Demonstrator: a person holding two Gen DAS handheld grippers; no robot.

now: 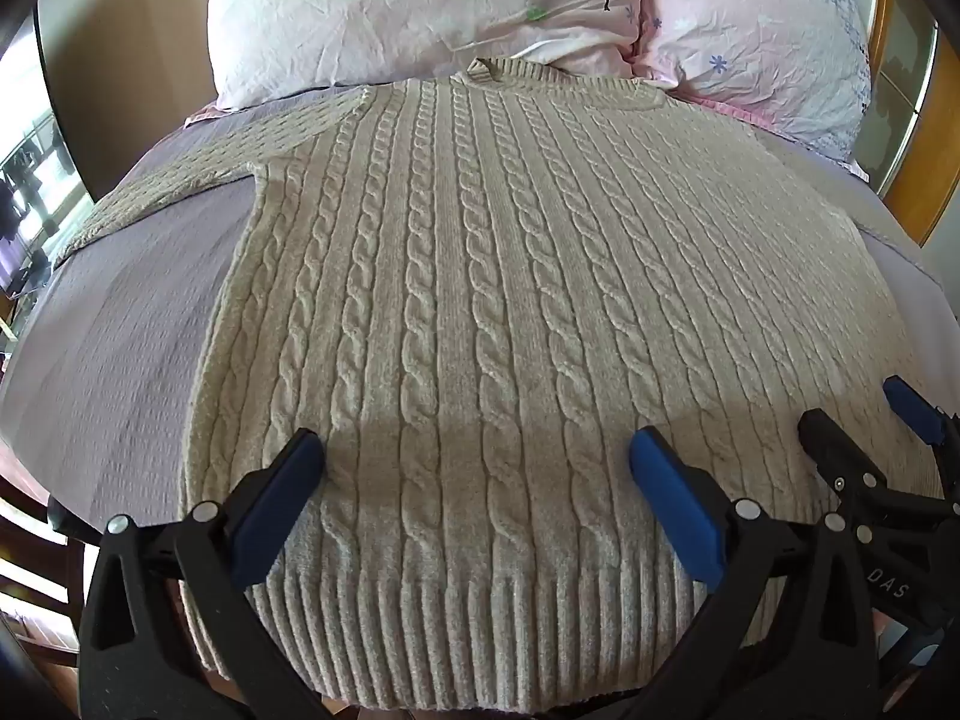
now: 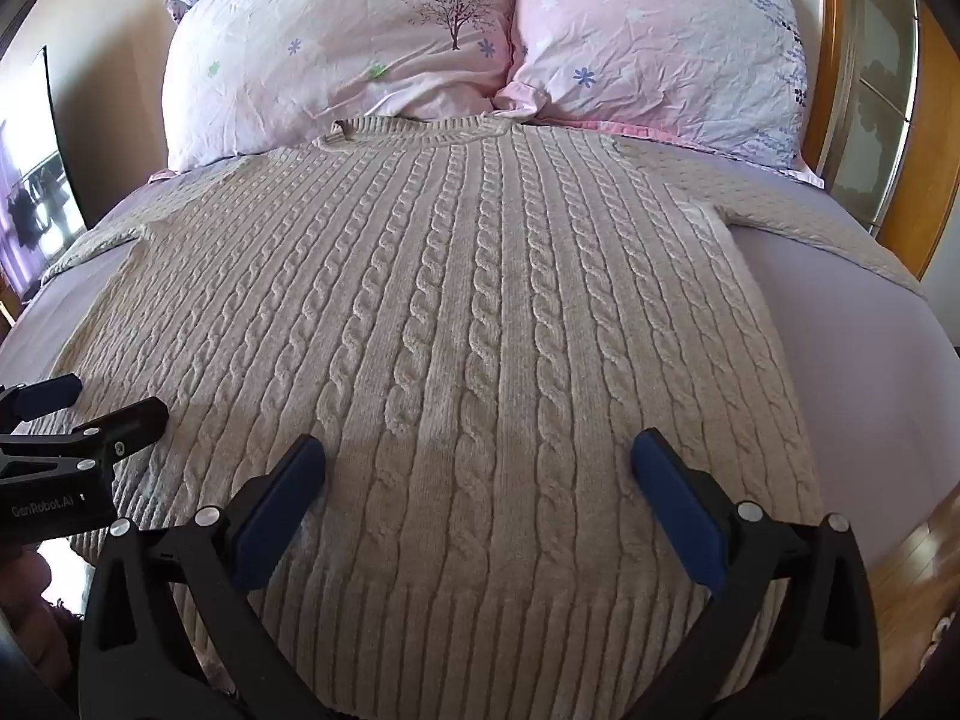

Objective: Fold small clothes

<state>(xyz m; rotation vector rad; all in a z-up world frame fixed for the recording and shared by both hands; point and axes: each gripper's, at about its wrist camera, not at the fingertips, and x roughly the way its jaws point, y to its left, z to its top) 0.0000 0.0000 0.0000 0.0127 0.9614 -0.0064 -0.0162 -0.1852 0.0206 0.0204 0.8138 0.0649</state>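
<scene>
Cream cable-knit sweater (image 1: 480,300) lies flat, face up, on a lilac-grey bed sheet (image 1: 120,348). Collar at 12 o'clock, touching two pink floral pillows (image 2: 372,54); ribbed hem (image 1: 456,630) at 6 o'clock, nearest both tools. Long axis runs 6 to 12, straight ahead along both sets of fingers. Sleeves spread sideways: one toward 9–10 o'clock in the left view (image 1: 162,180), the other toward 2–3 o'clock in the right view (image 2: 810,222).

Left gripper (image 1: 477,450): jaws spread wide, blue pads either side of the lower body panel, nothing between them but open knit. Holds nothing. Whether the pads touch the fabric cannot be told; they hover at or just above it.

Right gripper (image 2: 477,450): same posture, wide open, empty, over the hem zone. In the left view it shows at 3 o'clock, just beside the left tool; in the right view the left tool sits at 9 o'clock.

Judgement: no fold made yet. The garment sits dead ahead of both tools, neither favoured for the hem. For the sleeves, the left hand is nearer the 9 o'clock sleeve, the right hand nearer the 3 o'clock one. A first fold likely means each tool travelling outward and forward to its own sleeve. Thick knit should pinch easily but may drag the body panel.
</scene>
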